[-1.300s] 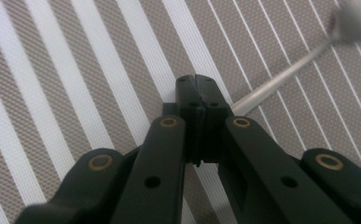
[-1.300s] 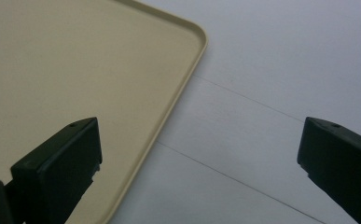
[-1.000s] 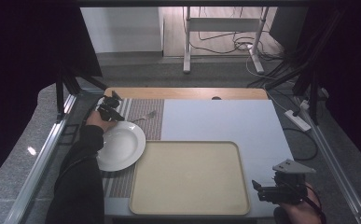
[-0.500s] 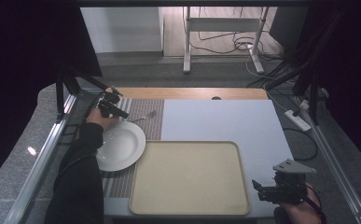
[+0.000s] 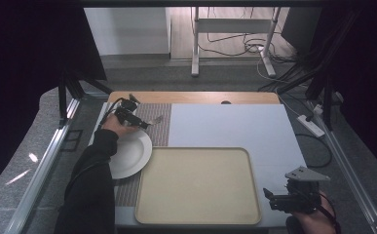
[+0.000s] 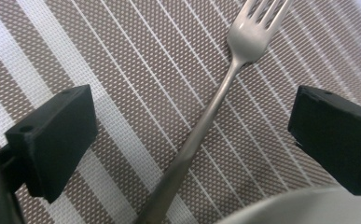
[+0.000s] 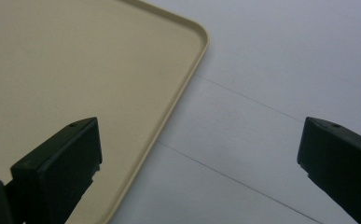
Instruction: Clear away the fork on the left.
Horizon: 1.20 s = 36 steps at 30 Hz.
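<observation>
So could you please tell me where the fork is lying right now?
The fork lies on the striped placemat at the table's far left, just beyond the white plate, between the open jaws of the left gripper.

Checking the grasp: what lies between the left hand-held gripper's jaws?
In the left gripper view, the fork handle lies on the striped placemat between the open jaws.

left claw [image 6: 187, 121] open | fork [image 6: 215, 98] between jaws | striped placemat [image 6: 122, 70] beneath
</observation>
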{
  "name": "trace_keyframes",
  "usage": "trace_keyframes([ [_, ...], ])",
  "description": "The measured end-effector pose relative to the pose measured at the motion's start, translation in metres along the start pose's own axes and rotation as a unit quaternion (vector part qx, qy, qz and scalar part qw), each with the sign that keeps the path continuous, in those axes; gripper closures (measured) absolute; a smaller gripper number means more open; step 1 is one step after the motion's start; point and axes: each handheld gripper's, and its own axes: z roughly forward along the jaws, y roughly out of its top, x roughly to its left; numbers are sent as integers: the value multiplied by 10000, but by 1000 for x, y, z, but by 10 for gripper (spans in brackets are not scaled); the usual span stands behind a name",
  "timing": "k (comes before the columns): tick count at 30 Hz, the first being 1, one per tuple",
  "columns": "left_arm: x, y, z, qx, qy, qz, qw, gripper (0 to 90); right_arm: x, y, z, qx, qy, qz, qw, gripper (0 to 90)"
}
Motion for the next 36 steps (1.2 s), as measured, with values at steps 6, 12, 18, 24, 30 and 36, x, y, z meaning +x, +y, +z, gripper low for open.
trace_keyframes([
  [6, -5, 2, 8, 268, 397, 296, 9984, 124, 0, 0, 0, 2, 6, -4, 10000, 3],
  [12, -4, -1, -1, 154, 291, 548, 9980, 445, 1, 0, 0, 30, 15, -27, 10000, 3],
  [18, 0, -6, -6, 235, 44, 773, 9967, 788, 1, 0, 1, 43, 14, -45, 10000, 3],
  [24, 1, -5, -6, 263, -155, 842, 9960, 849, 1, 0, 1, 49, 17, -49, 10000, 3],
  [30, 4, -4, -10, 289, 130, 959, 9949, 849, 1, 0, 1, 50, 18, -33, 10000, 3],
  [36, 11, 2, -27, 333, 468, 985, 9935, 850, 1, 0, 1, 51, 21, -30, 10000, 3],
])
